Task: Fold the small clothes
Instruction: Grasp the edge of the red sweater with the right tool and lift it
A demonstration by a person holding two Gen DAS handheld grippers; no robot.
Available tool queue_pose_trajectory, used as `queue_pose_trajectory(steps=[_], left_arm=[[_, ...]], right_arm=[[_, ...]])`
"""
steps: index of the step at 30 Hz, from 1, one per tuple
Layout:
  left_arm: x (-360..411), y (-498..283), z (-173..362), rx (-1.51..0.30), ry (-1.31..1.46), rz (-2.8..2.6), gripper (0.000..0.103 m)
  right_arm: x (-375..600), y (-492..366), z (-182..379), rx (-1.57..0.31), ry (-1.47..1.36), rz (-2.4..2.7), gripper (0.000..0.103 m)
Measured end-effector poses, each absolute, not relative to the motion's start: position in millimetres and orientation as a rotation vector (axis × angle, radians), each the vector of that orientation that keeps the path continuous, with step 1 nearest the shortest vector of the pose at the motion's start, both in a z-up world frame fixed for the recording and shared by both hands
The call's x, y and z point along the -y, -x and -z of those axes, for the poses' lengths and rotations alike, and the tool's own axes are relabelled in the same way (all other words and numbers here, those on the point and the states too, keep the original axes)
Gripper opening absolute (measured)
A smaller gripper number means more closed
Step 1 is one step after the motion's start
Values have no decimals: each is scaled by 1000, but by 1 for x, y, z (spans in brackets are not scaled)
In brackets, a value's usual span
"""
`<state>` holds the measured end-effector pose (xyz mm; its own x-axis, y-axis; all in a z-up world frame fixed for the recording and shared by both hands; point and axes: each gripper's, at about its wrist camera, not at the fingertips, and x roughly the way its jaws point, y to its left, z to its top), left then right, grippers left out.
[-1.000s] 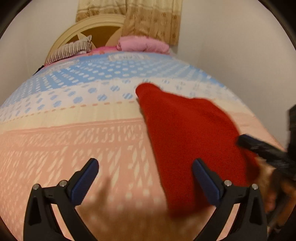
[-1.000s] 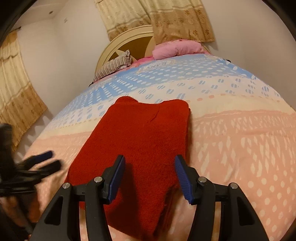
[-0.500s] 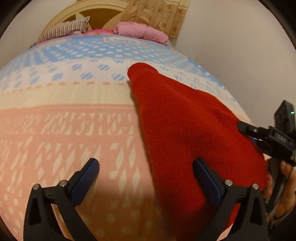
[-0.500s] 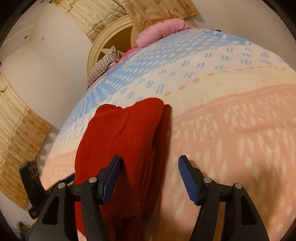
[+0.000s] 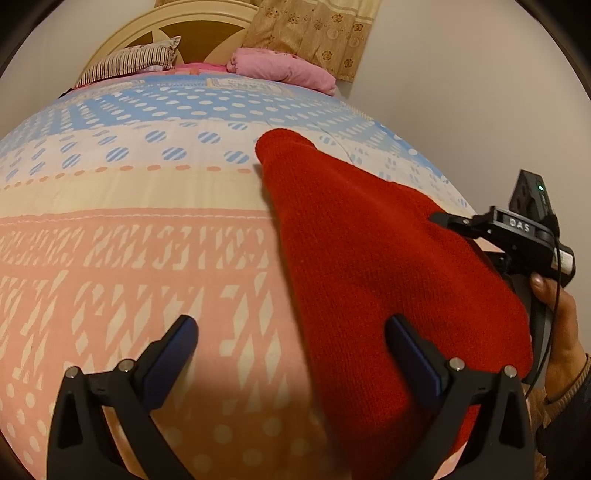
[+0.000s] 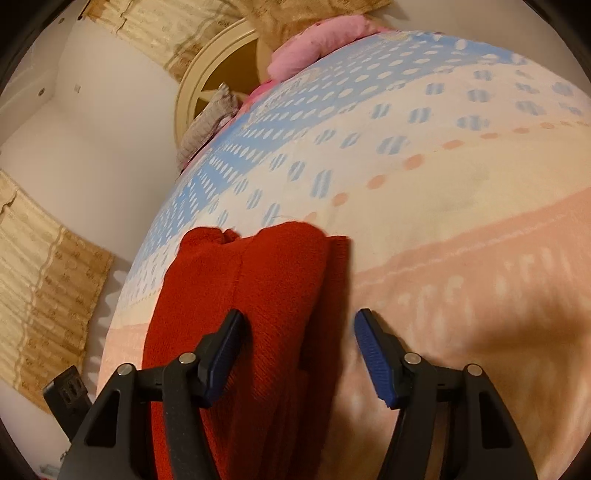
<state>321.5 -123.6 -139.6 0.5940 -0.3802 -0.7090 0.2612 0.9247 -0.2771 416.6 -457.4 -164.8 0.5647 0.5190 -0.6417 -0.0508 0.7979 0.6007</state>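
A red knitted garment lies folded lengthwise on the bed, a long strip running away from me. My left gripper hovers open over its near left edge, one finger above the red cloth and the other above bare sheet. In the right wrist view the garment shows stacked layers. My right gripper straddles its right edge and its jaws are closing. The cloth lies between the pads, which do not press on it. In the left wrist view the right gripper sits at the garment's far side, held by a hand.
The bed sheet has pink, cream and blue patterned bands. A striped pillow and a pink pillow lie by the headboard. Walls and curtains flank the bed. A black part of the left device shows low left.
The right gripper slid from the middle of the garment to its right edge and rolled. The left gripper dipped slightly closer to the bed.
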Motion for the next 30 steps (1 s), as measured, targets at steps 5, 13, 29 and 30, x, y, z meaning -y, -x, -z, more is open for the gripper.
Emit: queue_pose_trajectory(steps=[5, 13, 29, 30], left_arm=[[123, -321, 139, -857, 155, 379, 103], [122, -321, 139, -852, 163, 393, 103], [126, -312, 133, -841, 196, 545, 55], [128, -310, 132, -835, 191, 555, 46]], right_arm=[[447, -428, 169, -921, -563, -385, 57], [448, -429, 177, -916, -614, -448, 37], [438, -410, 168, -854, -570, -397, 28], [438, -407, 165, -848, -569, -395, 28]])
